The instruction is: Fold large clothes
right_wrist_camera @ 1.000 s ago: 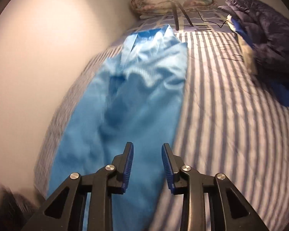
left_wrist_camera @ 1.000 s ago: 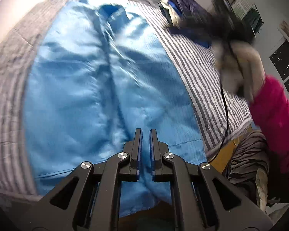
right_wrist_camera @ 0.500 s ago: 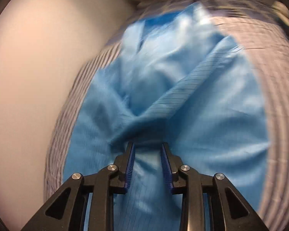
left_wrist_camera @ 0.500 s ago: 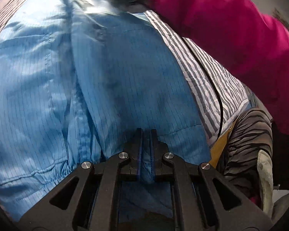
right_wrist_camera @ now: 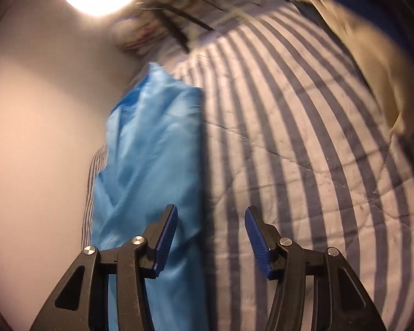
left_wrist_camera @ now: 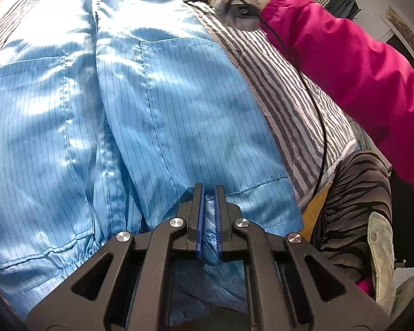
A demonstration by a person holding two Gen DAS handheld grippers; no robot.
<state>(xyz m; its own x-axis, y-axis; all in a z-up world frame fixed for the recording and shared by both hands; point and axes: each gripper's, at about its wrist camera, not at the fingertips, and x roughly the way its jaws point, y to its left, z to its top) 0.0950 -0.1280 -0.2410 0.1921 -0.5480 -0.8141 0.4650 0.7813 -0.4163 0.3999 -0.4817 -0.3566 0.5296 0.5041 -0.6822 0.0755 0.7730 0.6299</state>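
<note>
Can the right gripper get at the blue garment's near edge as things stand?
Probably yes. The right gripper is open and empty, the blue garment lies just beside its left finger on the striped bedsheet, and nothing sits between them.

Garment lies on the bedsheet, beside the wall.

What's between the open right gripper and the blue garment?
Nothing visible. The right gripper hangs open over the striped grey-and-white bedsheet, with the light-blue pinstriped garment just to its left, unobstructed. The left gripper is already shut on the hem.
</note>
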